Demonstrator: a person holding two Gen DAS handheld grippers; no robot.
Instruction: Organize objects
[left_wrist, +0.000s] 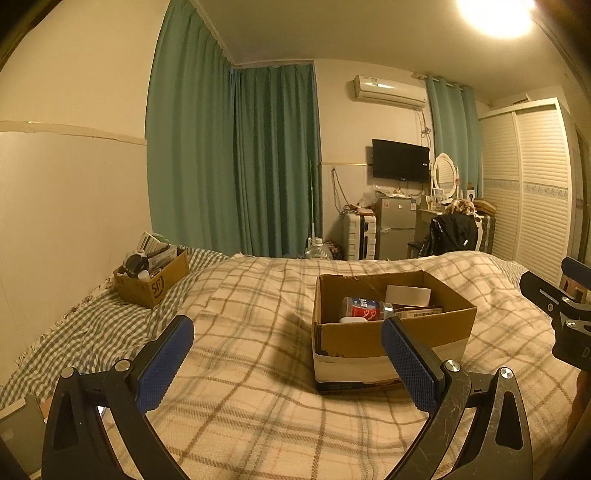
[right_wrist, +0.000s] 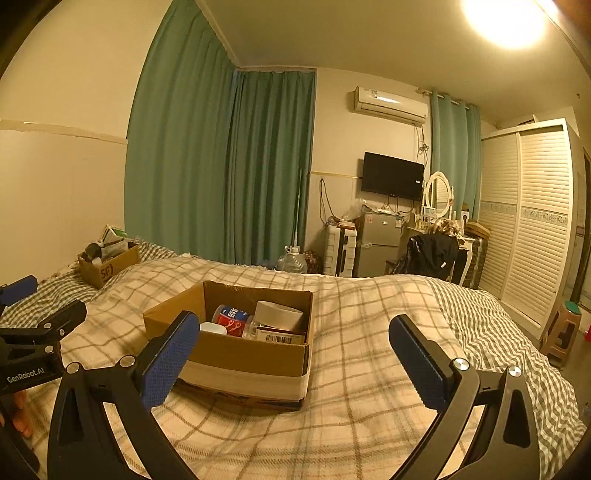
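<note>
An open cardboard box (left_wrist: 391, 332) (right_wrist: 240, 354) rests on the plaid bedspread (left_wrist: 258, 369) (right_wrist: 369, 369). Inside lie a jar with a red and blue label (left_wrist: 364, 308) (right_wrist: 232, 320), a white container (left_wrist: 408, 294) (right_wrist: 279, 315) and a flat carton with a barcode (right_wrist: 280, 336). A second cardboard box (left_wrist: 153, 278) (right_wrist: 107, 267), crammed with several items, stands far left by the wall. My left gripper (left_wrist: 288, 358) hovers open just left of the near box, holding nothing. My right gripper (right_wrist: 293, 354) is open above the bed at that box's right front corner, holding nothing.
Green curtains (left_wrist: 236, 158) hang behind the bed. Beyond the bed's far side stand a water jug (right_wrist: 291, 262), a suitcase (left_wrist: 360, 234), a small fridge (left_wrist: 395, 227), a chair with a dark jacket (right_wrist: 430, 254) and a louvred wardrobe (right_wrist: 528, 218). A stool (right_wrist: 563, 332) is at right.
</note>
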